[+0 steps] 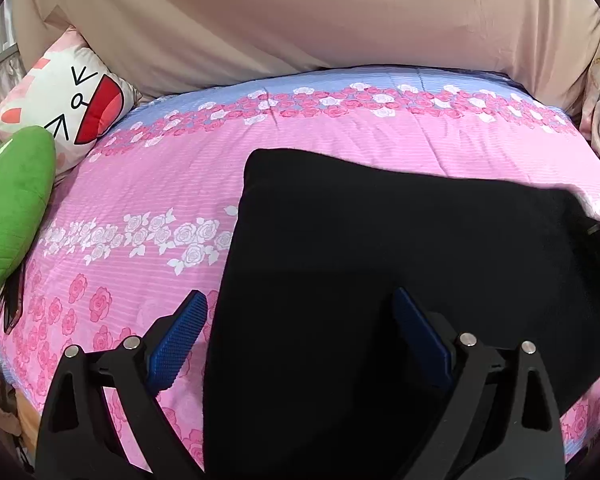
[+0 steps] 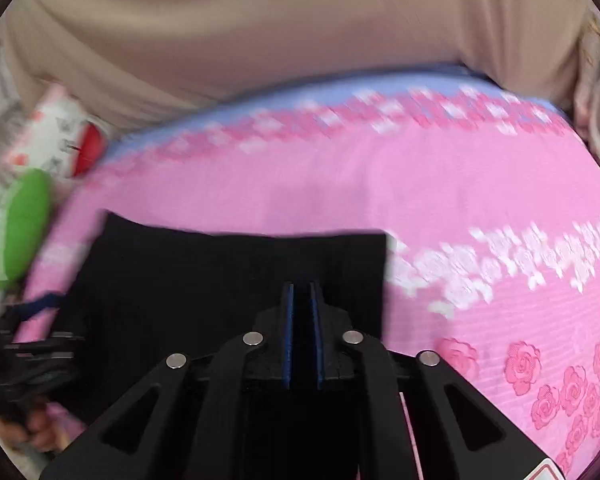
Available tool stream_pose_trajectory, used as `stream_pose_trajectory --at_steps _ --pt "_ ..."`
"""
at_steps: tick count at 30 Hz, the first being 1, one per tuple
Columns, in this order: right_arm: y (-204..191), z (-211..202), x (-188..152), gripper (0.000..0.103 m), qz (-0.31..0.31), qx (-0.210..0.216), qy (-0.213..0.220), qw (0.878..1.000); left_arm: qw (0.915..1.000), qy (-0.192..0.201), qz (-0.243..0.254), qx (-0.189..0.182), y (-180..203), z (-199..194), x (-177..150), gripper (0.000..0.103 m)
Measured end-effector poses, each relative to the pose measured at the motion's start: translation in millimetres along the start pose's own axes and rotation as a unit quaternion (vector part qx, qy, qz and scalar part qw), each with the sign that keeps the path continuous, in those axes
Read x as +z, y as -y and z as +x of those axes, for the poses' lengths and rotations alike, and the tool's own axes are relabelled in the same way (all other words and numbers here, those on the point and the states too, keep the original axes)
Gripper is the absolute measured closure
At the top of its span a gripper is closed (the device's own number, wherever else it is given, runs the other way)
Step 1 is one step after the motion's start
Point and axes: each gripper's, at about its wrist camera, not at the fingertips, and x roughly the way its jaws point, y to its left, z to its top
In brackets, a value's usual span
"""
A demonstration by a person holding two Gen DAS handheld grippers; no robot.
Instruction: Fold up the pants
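The black pants lie folded and flat on the pink floral bedspread. My left gripper hangs open just above them. Its left blue pad is over the bedspread, its right one over the cloth, and the pants' left edge runs between them. In the blurred right wrist view the pants fill the lower left. My right gripper is over them near their right edge, its pads shut to a thin dark slit. Whether cloth is pinched there I cannot tell. The left gripper shows as a blur at the far left.
A white cartoon-face pillow and a green plush cushion sit at the bed's left end. Beige cloth hangs behind the bed's far edge. A hand shows at the lower left of the right wrist view.
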Motion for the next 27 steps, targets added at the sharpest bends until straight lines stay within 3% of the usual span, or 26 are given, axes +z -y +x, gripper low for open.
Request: stream_pose_trajectory --at_steps 2,6,11,15,16,19,21,25,26,27 --pt "5.1 -14.4 -1.1 0.094 0.035 0.033 0.013 0.999 1.0 -0.004 -0.002 -0.005 0.1 -0.1 -0.8 0.011" --pt "-17.3 -66.8 -15.1 0.092 0.002 0.044 0.055 0.998 1.0 -0.005 -0.001 -0.008 0.6 -2.9 -2.1 0.011" --pt "-16.2 -68.7 -56.7 0.093 -0.013 0.016 0.023 1.0 0.9999 -0.006 -0.003 -0.011 -0.4 -9.6 -7.6 0.011" --pt "-5.8 -73.9 -72.4 0.096 0.0 0.021 0.018 1.0 0.9996 -0.005 -0.005 -0.027 -7.5 -23.8 -17.0 0.011" --pt "-5.1 -80.8 -72.4 0.091 0.004 0.025 0.022 0.999 0.9993 -0.004 -0.006 -0.038 -12.6 -32.0 -21.6 0.011" --pt "2.0 -105.2 -77.3 0.048 0.009 0.014 0.041 0.999 0.9971 -0.003 -0.025 -0.072 -33.6 -50.9 -35.1 0.01" --pt "10.6 -106.6 -85.0 0.047 0.02 0.015 0.031 0.999 0.9945 -0.016 -0.04 -0.096 -44.5 -52.2 -42.3 0.009" --pt "21.2 -87.6 -92.6 0.051 0.066 0.083 0.008 0.994 0.988 -0.054 -0.07 -0.127 -54.4 -29.6 -55.2 0.01" --pt "19.4 -81.9 -93.3 0.066 0.064 0.086 0.004 0.994 0.9868 -0.058 -0.072 -0.133 -54.5 -23.3 -57.3 0.014" --pt "18.1 -76.4 -94.0 0.073 0.062 0.086 0.0 0.994 0.985 -0.058 -0.074 -0.145 -54.1 -18.7 -58.5 0.035"
